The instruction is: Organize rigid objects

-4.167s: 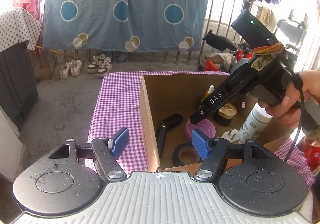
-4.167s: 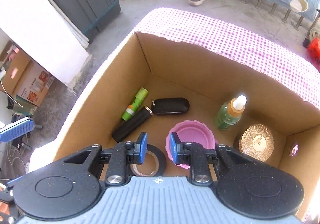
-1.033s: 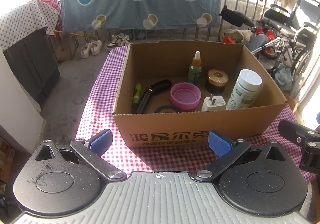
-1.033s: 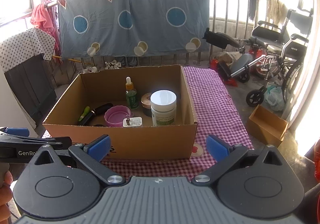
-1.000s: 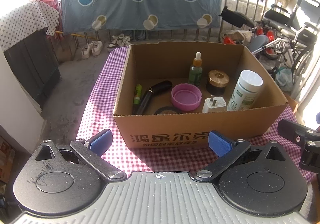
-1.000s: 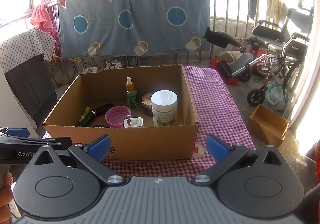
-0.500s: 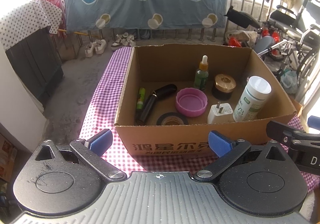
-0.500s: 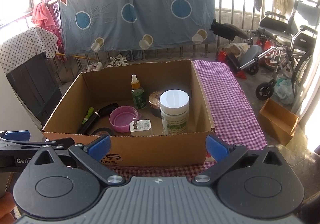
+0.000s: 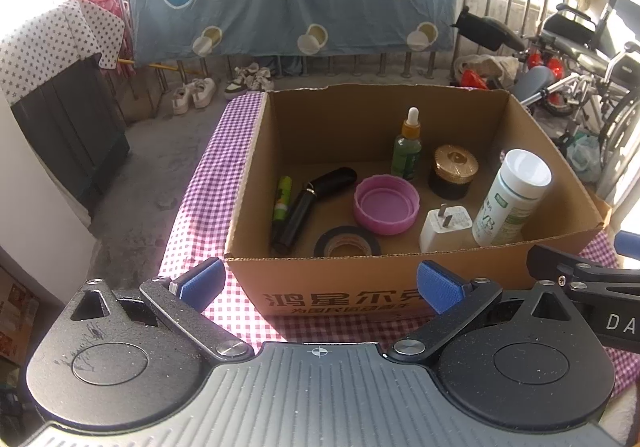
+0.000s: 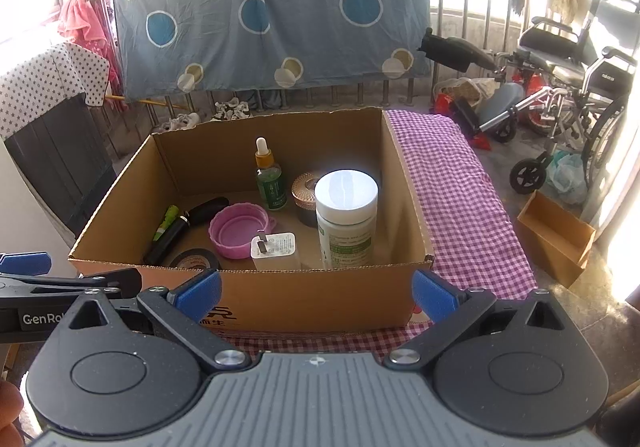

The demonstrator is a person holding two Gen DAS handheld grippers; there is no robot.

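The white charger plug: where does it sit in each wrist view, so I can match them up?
Left wrist: the charger lies near the box's front wall, right of centre, between the pink lid and the white bottle.
Right wrist: the charger is at the front wall, mid-picture, left of the white bottle.
Shared landmark: the pink lid, just behind and left of the charger in both.
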